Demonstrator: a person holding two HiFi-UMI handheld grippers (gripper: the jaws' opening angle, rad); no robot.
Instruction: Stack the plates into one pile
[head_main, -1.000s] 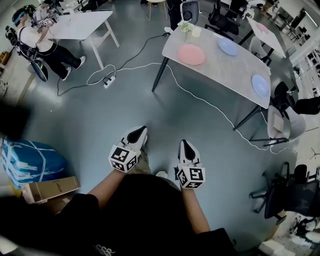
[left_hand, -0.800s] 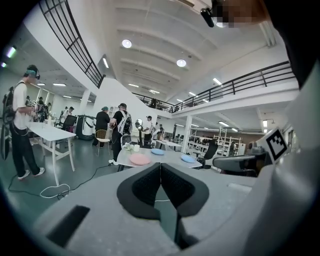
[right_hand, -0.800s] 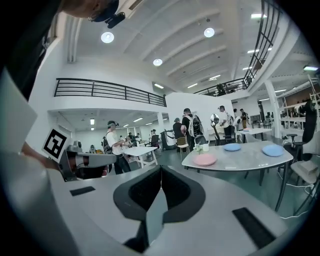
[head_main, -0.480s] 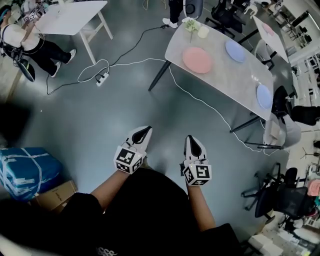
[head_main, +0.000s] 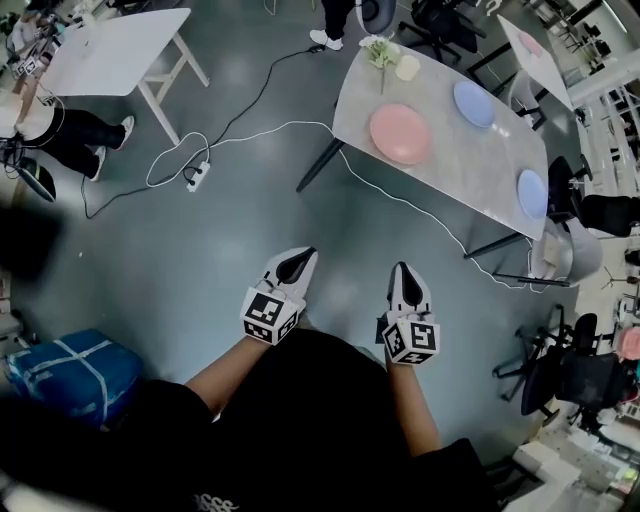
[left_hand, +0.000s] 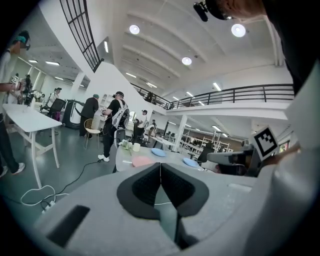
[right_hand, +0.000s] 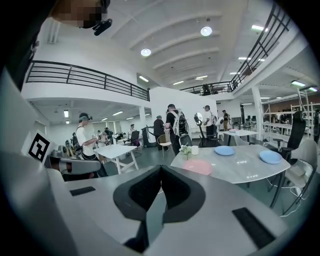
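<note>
- The surface (head_main: 480, 150) is smooth pale grey with a soft sheen.
- The pink plate (head_main: 400, 133) looks smooth and faintly glossy.
- The floor (head_main: 200, 260) is smooth grey and dimly reflective.
- The left gripper (head_main: 300, 256) and right gripper (head_main: 403, 270) have matt pale plastic shells, and their jaws are lined in black, finely ribbed material.

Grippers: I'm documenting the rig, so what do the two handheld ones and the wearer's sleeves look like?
The left gripper and right gripper have white tapering shells with black padded jaws. Each carries a cube of black-and-white square markers. The person wears a black short-sleeved top.
</note>
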